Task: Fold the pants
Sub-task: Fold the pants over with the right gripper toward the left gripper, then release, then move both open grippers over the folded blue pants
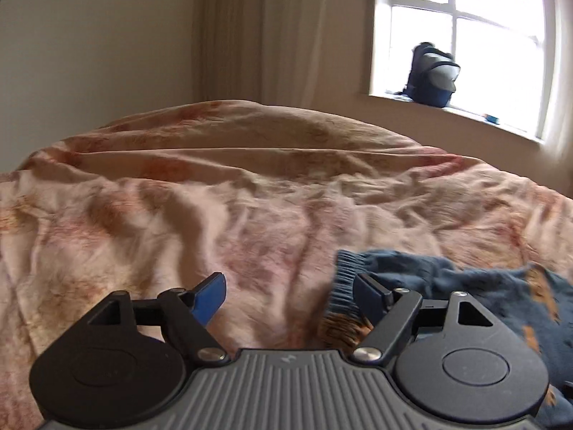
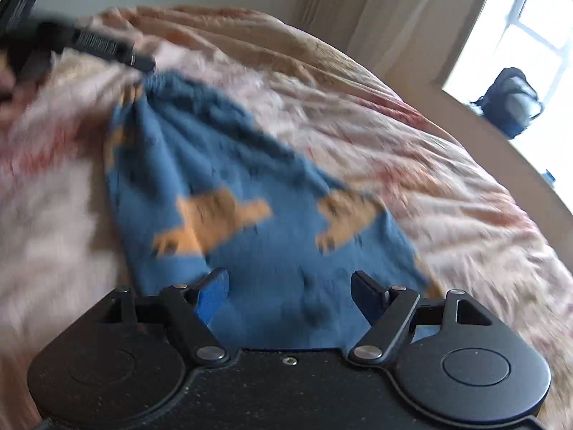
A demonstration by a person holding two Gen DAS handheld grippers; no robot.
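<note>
Small blue pants (image 2: 272,186) with orange animal prints lie on the bed; their ribbed waistband shows in the left wrist view (image 1: 345,279). My left gripper (image 1: 290,295) is open, its right finger at the waistband, nothing between the jaws. It also shows in the right wrist view (image 2: 139,61) at the far end of the pants. My right gripper (image 2: 290,295) is open and hovers over the near end of the pants, empty.
The bed is covered by a rumpled pink and orange floral sheet (image 1: 222,208). A dark backpack (image 1: 431,75) sits on the window sill at the back right. Curtains (image 1: 258,32) hang beside the window.
</note>
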